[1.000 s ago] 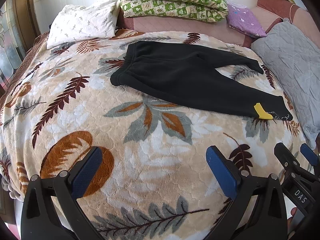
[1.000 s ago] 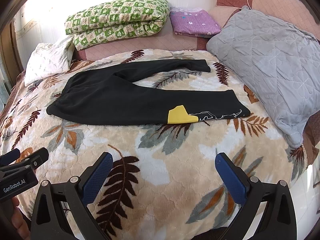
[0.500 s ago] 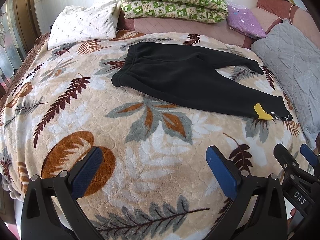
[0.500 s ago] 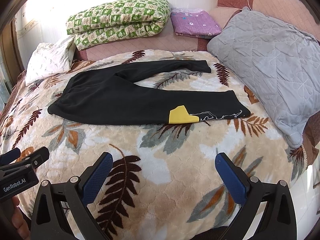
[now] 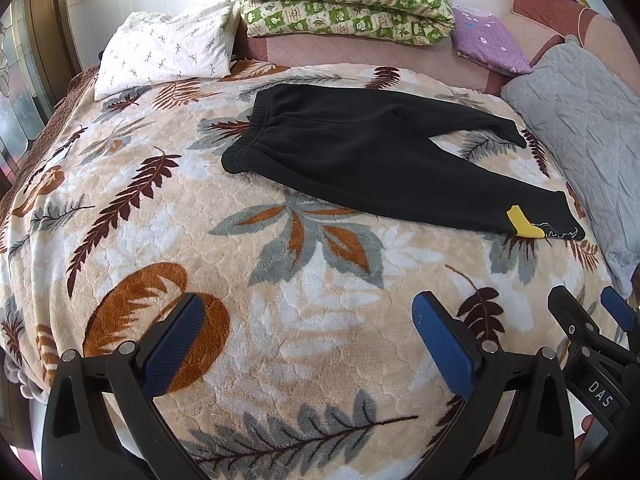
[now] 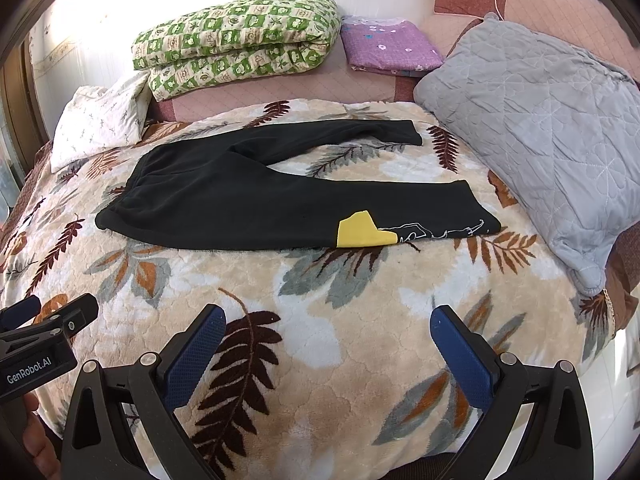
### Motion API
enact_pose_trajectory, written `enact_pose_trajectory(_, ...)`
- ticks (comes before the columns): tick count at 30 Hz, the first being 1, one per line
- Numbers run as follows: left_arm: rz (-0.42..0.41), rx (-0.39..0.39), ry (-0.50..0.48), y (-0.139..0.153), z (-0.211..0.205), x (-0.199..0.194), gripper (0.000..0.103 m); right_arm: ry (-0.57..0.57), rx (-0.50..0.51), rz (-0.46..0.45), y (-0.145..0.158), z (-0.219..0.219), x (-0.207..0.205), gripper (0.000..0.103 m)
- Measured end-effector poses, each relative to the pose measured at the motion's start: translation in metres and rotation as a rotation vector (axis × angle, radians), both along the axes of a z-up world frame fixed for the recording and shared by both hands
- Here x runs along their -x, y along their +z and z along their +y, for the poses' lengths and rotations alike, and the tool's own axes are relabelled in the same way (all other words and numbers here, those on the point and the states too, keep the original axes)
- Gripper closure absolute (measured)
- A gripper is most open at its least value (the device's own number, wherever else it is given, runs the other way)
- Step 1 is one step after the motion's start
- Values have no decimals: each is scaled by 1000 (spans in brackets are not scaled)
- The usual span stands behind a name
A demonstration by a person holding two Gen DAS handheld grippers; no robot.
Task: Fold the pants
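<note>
Black pants (image 5: 360, 152) lie spread flat on the leaf-patterned blanket (image 5: 280, 300), waistband to the left, two legs splayed to the right. The near leg has a yellow patch (image 5: 522, 224) by its cuff. The pants also show in the right wrist view (image 6: 256, 204), with the yellow patch (image 6: 360, 232). My left gripper (image 5: 308, 340) is open and empty, low over the blanket, well short of the pants. My right gripper (image 6: 326, 344) is open and empty, also short of the pants. Each gripper shows at the edge of the other's view.
A grey quilted cushion (image 6: 540, 140) lies right of the pants. A green checked folded quilt (image 6: 236, 44), a purple folded cloth (image 6: 388, 48) and a white pillow (image 5: 168, 52) lie at the head of the bed. The bed's near edge drops off below the grippers.
Both views have drifted slightly; the pants sit a little lower in frame, so both grippers have edged toward them. Both grippers stay open.
</note>
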State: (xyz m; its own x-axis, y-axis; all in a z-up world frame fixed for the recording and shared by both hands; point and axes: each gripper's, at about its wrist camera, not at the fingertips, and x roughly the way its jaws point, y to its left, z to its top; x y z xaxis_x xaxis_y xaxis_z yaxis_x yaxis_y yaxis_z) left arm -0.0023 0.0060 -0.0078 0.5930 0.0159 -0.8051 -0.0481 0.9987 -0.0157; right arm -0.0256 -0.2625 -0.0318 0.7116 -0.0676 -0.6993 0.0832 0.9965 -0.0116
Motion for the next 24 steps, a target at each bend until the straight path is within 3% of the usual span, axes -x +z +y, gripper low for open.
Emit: enact_pose_trajectory(24,46,-20,2,-10,-2,-15,0,0,-17,23,-4,-9,-10,0)
